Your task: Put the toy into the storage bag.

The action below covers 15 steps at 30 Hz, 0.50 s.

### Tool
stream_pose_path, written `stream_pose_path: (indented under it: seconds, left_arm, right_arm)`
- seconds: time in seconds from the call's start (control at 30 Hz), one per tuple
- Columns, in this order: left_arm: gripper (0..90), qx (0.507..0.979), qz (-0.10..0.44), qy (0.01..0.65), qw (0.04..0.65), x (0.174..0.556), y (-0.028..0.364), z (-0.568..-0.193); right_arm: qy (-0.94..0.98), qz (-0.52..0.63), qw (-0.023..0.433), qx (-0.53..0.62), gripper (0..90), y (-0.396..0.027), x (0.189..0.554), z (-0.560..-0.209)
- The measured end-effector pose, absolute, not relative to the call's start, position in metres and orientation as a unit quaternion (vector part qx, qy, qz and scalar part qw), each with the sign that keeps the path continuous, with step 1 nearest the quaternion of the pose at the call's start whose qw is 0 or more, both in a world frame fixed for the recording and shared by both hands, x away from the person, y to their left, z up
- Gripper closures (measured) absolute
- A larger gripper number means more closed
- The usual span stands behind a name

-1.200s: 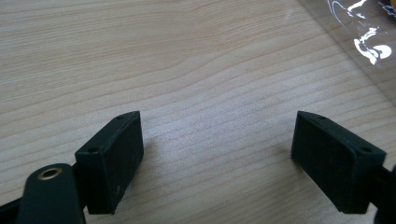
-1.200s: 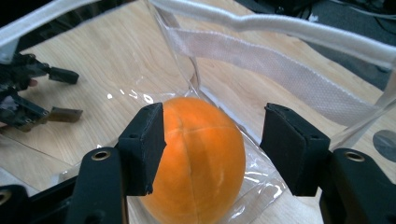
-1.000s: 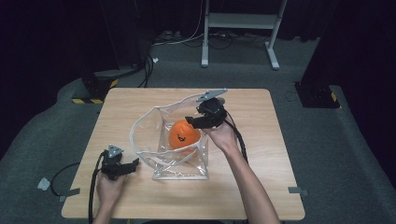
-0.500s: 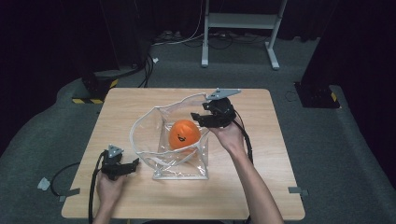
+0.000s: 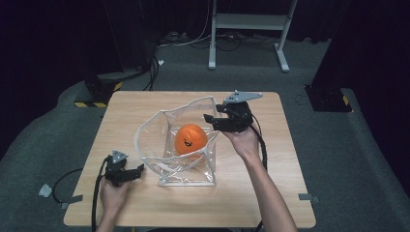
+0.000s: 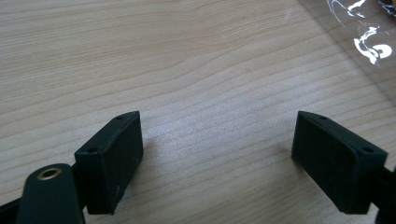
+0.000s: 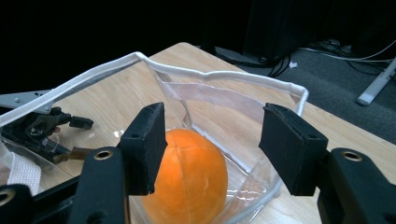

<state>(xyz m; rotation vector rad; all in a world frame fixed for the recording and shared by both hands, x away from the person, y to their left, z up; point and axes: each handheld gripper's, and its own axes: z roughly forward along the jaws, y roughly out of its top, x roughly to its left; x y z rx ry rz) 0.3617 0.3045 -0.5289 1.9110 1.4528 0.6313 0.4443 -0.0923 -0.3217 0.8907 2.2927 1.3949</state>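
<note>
An orange ball (image 5: 191,138) with a drawn face lies inside a clear plastic bag (image 5: 159,130) with a white rim, in the middle of the wooden table (image 5: 140,104). My right gripper (image 5: 212,123) is at the bag's right rim, a little above it, open and pointing left at the ball. In the right gripper view the ball (image 7: 191,177) lies beyond the gripper (image 7: 215,135), with nothing between the pads. My left gripper (image 5: 140,169) rests open on the table left of the bag's near corner. In the left gripper view the gripper (image 6: 217,154) frames bare wood, with the bag (image 6: 369,37) at top right.
A white stand's legs (image 5: 246,21) and loose cables (image 5: 154,67) sit on the grey floor behind the table. A black base (image 5: 329,96) stands at the right and another with yellow stripes (image 5: 96,92) at the left. The table's near half in front of the bag is bare wood.
My right gripper has drawn back to the right and slightly up, from over the ball to the bag's right rim. The ball, the bag and the left gripper have stayed put.
</note>
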Motion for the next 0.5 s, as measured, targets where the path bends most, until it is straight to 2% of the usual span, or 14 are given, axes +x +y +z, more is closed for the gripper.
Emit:
stream_pose_path:
  seconds: [0.5]
  left_arm:
    - [16.8, 0.728, 0.24, 0.554, 0.324, 0.362, 0.304, -0.529]
  right_arm:
    - [0.785, 0.504, 0.158, 0.324, 39.8, -0.111, 0.438, -0.321]
